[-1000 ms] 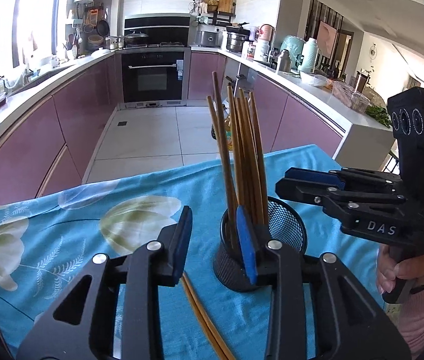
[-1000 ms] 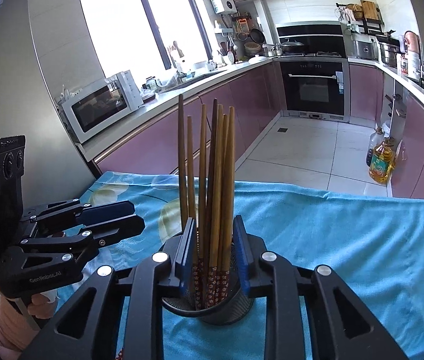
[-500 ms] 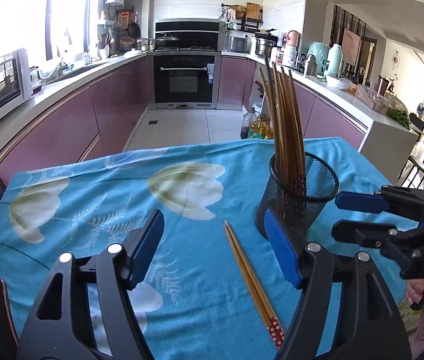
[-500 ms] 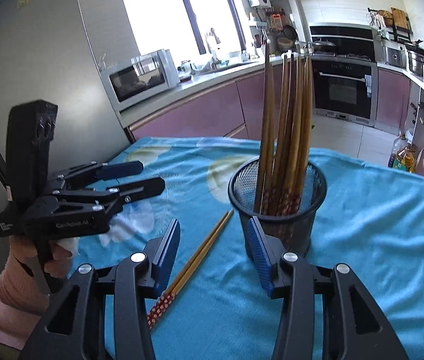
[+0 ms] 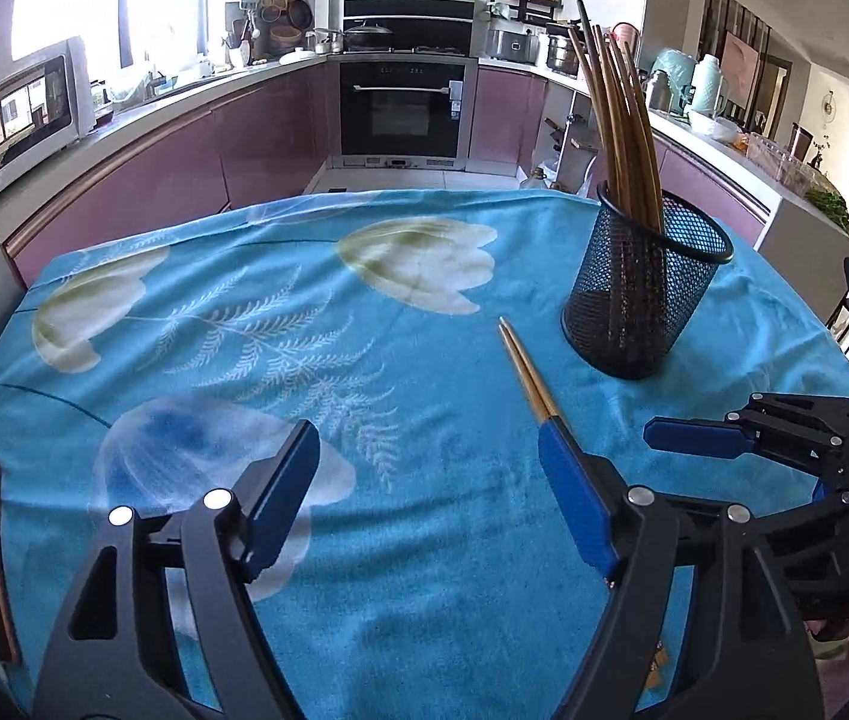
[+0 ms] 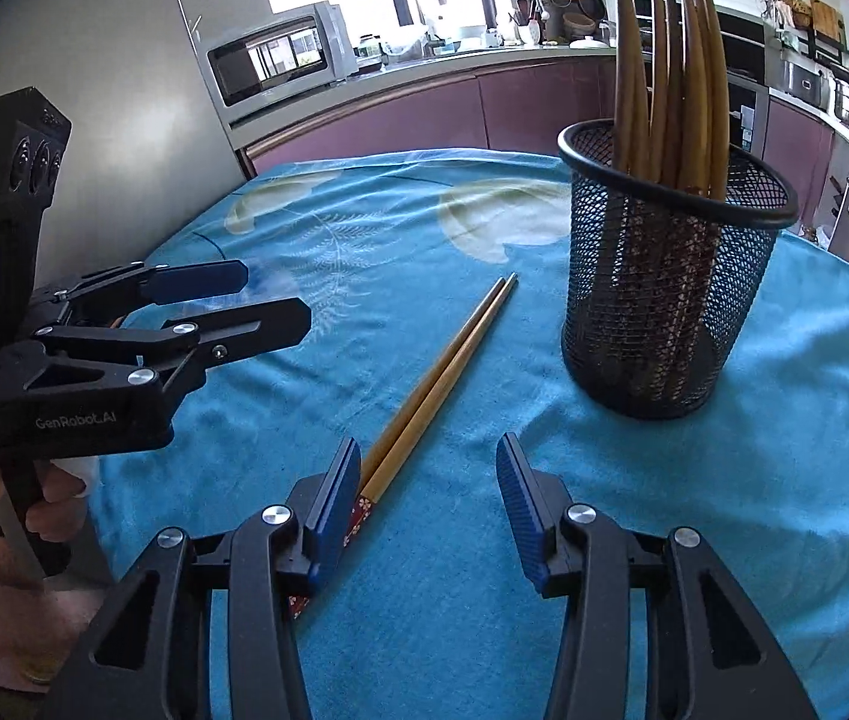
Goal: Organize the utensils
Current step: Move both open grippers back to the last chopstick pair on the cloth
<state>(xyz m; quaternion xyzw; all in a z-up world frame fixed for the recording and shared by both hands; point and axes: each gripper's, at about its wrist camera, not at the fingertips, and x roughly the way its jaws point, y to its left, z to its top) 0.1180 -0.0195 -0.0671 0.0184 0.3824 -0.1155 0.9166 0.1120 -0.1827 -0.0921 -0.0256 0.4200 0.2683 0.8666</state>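
A black mesh cup (image 5: 645, 287) stands on the blue cloth and holds several wooden chopsticks (image 5: 619, 120) upright; it also shows in the right wrist view (image 6: 667, 276). A loose pair of chopsticks (image 5: 527, 373) lies flat on the cloth left of the cup, also in the right wrist view (image 6: 442, 381). My left gripper (image 5: 427, 504) is open and empty, low over the cloth, its right finger over the pair's near end. My right gripper (image 6: 427, 513) is open and empty, with the pair's patterned end beside its left finger.
The table wears a blue flowered cloth (image 5: 280, 324). Each gripper shows in the other's view: the right one (image 5: 694, 438) and the left one (image 6: 232, 300). Purple kitchen cabinets, an oven (image 5: 403, 108) and a microwave (image 6: 274, 57) stand beyond the table.
Both grippers have pulled back from the mesh cup and opened wide. The cup with its chopsticks now stands free, farther away. The loose pair has come into view.
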